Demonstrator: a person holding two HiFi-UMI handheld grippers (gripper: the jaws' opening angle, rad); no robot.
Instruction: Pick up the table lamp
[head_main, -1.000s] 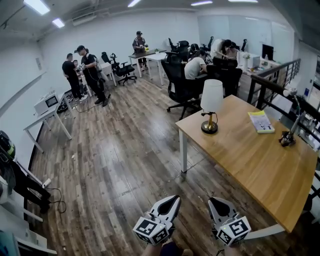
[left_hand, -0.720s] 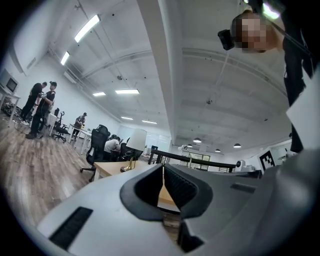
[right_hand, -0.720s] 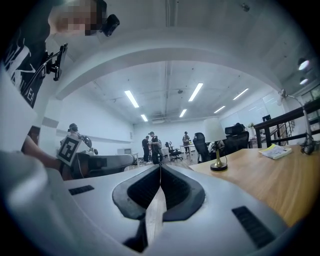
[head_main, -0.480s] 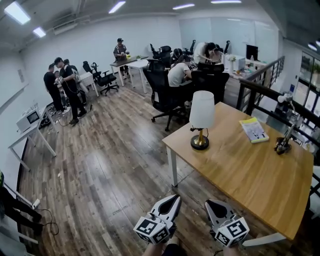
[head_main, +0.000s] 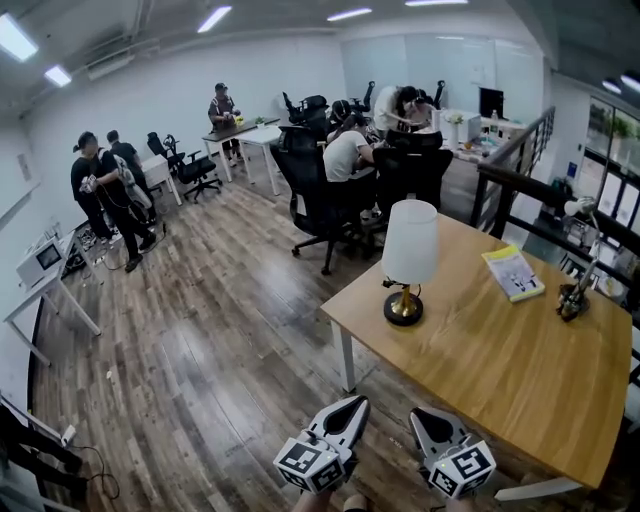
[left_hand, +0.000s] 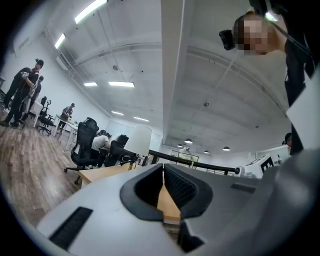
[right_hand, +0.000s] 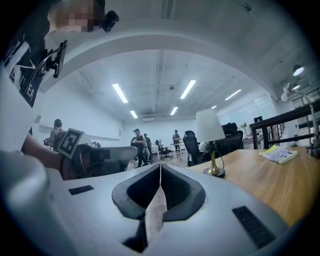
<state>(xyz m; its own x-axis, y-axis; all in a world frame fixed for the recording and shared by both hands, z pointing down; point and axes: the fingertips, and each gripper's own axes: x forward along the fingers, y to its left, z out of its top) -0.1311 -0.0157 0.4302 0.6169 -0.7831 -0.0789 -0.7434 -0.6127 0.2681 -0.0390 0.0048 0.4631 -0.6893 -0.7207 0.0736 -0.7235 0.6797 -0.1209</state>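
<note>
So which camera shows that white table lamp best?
The head view: the table lamp shows whole and sharp, shade to base. The right gripper view shows it whole too, side-on; the left gripper view mainly its shade.

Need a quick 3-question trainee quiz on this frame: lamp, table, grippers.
1. True or false: the table lamp stands upright on the wooden table, and neither gripper touches it.
2. Multiple choice: in the head view, what lies on the table to the right of the lamp?
A. a yellow booklet
B. a laptop
C. a mug
3. Fill in: the jaws of the left gripper and the right gripper are both ____.

Key: 1 true; 2 A; 3 shut.
</note>
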